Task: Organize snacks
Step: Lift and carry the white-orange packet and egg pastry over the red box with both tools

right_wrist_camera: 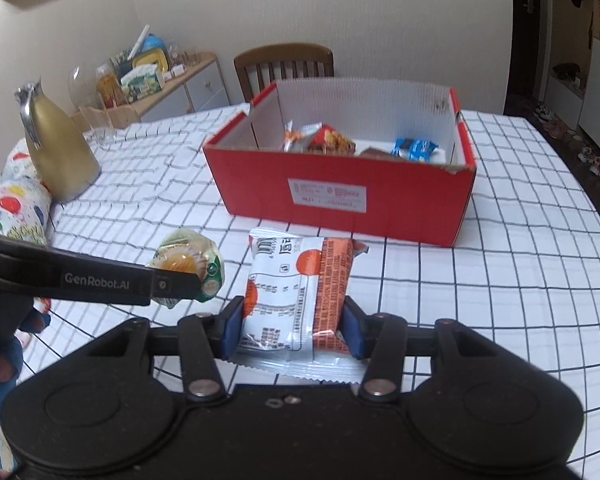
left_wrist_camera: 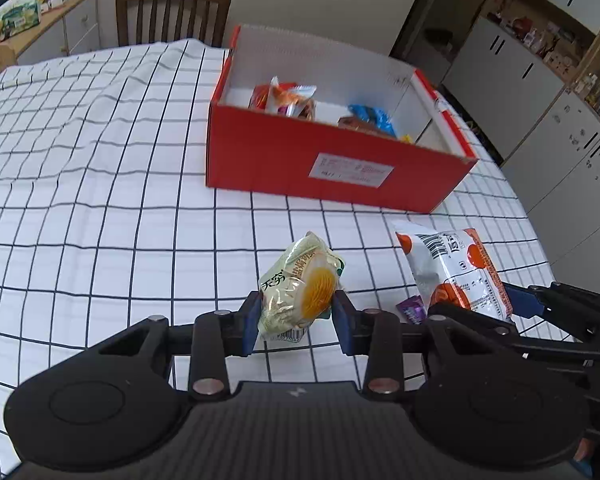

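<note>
The left gripper (left_wrist_camera: 296,314) is clamped on a green snack packet (left_wrist_camera: 300,286) at lower centre, long axis upright. The right gripper (right_wrist_camera: 292,326) is clamped on an orange-and-white packet (right_wrist_camera: 296,296), long axis pointing toward the red box (right_wrist_camera: 340,196). Only the right wrist view shows the gold jug (right_wrist_camera: 56,152) at the left.

The counter (right_wrist_camera: 520,240) wears a white cloth with a dark grid. A red box (right_wrist_camera: 340,196) sits on it; left of the box stands a gold jug (right_wrist_camera: 58,152), a glass (right_wrist_camera: 104,134) behind it.
</note>
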`<state>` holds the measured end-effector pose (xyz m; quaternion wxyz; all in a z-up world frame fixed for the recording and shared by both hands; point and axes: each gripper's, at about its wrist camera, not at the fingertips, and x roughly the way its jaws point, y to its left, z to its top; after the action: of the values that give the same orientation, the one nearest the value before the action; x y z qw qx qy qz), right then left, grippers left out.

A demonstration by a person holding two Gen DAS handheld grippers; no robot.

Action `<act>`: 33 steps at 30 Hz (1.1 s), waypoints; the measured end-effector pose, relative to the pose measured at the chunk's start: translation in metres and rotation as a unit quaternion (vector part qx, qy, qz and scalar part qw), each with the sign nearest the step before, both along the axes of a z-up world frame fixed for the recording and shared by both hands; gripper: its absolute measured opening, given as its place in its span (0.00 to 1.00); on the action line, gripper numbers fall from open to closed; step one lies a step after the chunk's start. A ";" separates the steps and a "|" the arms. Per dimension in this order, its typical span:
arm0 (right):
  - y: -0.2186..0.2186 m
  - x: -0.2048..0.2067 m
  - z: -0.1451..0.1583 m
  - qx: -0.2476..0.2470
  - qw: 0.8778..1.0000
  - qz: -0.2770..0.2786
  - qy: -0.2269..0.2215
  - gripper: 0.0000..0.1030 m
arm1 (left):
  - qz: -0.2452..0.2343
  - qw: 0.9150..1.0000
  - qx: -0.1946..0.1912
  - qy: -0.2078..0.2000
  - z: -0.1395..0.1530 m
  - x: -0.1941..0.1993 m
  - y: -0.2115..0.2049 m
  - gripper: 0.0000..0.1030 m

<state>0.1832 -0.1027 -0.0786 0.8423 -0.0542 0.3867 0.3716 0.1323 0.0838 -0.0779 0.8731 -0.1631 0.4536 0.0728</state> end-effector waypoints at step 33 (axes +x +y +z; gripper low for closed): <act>-0.018 0.030 0.089 0.082 0.994 -0.024 -0.073 0.47 | -0.012 0.995 0.001 -0.095 0.096 0.036 -0.016 0.36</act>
<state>0.2130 -0.1211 0.0105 0.8786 -0.0025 0.2930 0.3771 0.1688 0.0676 0.0178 0.9131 -0.1631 0.3709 0.0464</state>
